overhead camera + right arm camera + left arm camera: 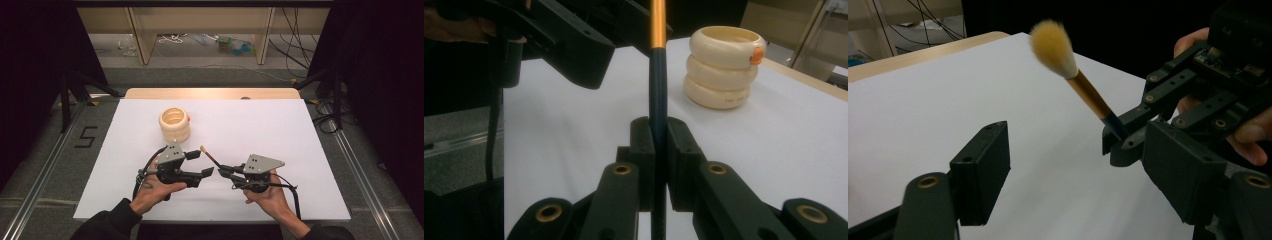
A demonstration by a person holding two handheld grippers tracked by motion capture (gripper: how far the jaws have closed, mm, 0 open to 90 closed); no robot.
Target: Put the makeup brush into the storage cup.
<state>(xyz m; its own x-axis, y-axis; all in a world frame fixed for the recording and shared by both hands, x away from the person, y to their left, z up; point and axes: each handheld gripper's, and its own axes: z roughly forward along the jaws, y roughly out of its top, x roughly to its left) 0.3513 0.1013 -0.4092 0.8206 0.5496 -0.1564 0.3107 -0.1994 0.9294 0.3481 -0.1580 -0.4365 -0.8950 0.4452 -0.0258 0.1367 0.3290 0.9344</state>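
Fingers of the right gripper [224, 170] pinch the dark handle of a makeup brush [210, 156] in the high view, its pale tuft raised just beyond the left gripper [201, 164], whose jaws stand spread and empty; pickup looks done, with delivery to the cream ringed holder [175, 124], well beyond both fingertips, probably remaining.

Left gripper view: spread fingers [983, 170] frame bare table; the brush [1068, 70] slants up between them, with a fluffy tan tuft, gold ferrule and black handle.

Right gripper view: pads [644, 150] press the handle [658, 95] upright; the holder [723, 67] stands farther off, right of the fingertips.
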